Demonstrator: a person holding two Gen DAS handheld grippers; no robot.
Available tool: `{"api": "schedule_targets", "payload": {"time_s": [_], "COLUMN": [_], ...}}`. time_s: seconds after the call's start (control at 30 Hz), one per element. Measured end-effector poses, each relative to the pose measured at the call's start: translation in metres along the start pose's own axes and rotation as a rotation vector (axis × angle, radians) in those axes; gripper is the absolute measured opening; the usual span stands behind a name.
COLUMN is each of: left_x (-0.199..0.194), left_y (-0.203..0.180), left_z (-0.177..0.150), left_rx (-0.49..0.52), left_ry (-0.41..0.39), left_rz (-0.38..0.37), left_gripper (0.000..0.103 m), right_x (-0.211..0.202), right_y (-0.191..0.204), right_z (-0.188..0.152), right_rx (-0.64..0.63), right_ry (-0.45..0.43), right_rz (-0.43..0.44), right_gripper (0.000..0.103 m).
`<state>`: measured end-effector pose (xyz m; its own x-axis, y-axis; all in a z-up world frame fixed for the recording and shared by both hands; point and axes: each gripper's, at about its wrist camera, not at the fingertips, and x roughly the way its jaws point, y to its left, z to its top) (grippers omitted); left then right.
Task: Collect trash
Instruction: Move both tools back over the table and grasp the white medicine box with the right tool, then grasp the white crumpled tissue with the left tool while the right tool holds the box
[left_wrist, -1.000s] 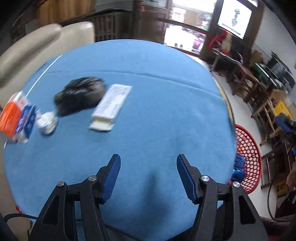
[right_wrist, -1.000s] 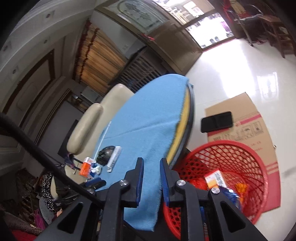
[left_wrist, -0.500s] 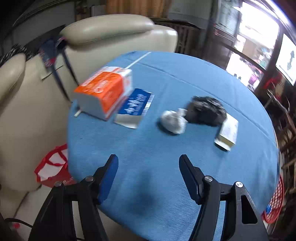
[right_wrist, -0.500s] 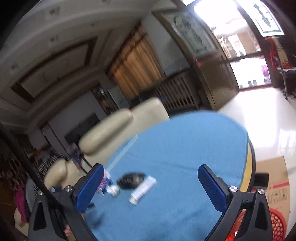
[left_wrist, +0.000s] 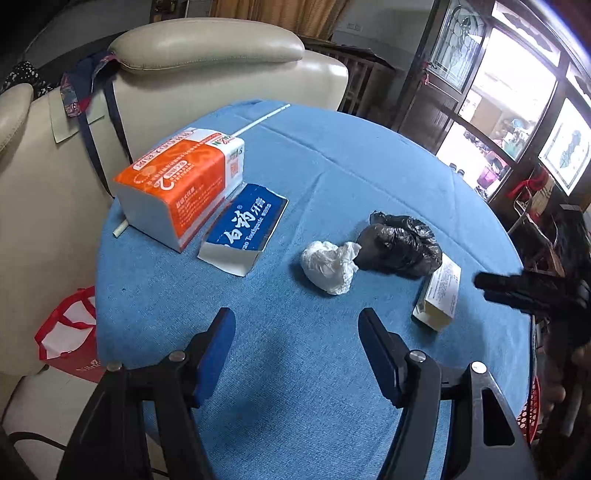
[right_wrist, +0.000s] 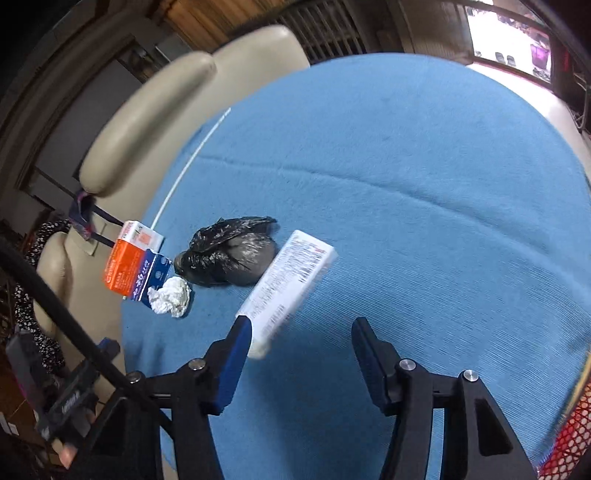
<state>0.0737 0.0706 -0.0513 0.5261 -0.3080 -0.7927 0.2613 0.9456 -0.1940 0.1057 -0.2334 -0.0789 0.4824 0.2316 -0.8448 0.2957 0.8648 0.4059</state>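
Note:
Trash lies on a round table with a blue cloth (left_wrist: 332, 155): a crumpled white paper (left_wrist: 328, 266), a black plastic bag (left_wrist: 402, 243), a long white box (left_wrist: 441, 295), a flattened blue toothpaste box (left_wrist: 247, 225) and an orange tissue pack (left_wrist: 181, 177). My left gripper (left_wrist: 295, 332) hovers open and empty, short of the white paper. My right gripper (right_wrist: 301, 332) is open with its jaws closing. The white box (right_wrist: 291, 284) lies just ahead, its near end beside the left finger, unpressed. The black bag (right_wrist: 229, 254) and white paper (right_wrist: 171, 295) lie to its left.
A red mesh basket (right_wrist: 569, 443) stands on the floor by the table's right edge. Cream armchairs (left_wrist: 207, 55) press against the far left side, with a red-and-white bag (left_wrist: 66, 343) on the floor below. A thin white straw (left_wrist: 258, 122) lies behind the tissue pack.
The left gripper swung left across the table and now faces the trash. The right gripper left the red basket, opened wide from shut, narrowed again and came down to the white box.

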Motion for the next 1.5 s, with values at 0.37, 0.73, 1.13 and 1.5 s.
{"api": "schedule_targets", "payload": {"time_s": [0.37,0.73,1.13,1.5], "left_x": [0.002,0.061,0.096,0.068], "left_y": [0.002,-0.028,-0.034,-0.037], "left_z": [0.027,0.051,0.048,-0.001], "left_rx": [-0.053,-0.181,-0.162,-0.122], "left_ry": [0.026,0.138,0.139,0.14], "left_rz": [-0.048,-0.03,0.036,-0.008], "left_gripper": [0.071,0.071,0.032,0.024], "right_x": [0.08,0.061,0.0,-0.023], "right_y": [0.056,0.034,-0.039,-0.06], "right_z": [0.016,-0.002,-0.043,-0.072], "right_rx": [-0.044,-0.196,-0.176,-0.144], "right_ry": [0.051,0.023,-0.017,-0.063], "right_rz": [-0.29,-0.306,-0.203,-0.143], "right_gripper": [0.066,0.059,0.053,0.053]}}
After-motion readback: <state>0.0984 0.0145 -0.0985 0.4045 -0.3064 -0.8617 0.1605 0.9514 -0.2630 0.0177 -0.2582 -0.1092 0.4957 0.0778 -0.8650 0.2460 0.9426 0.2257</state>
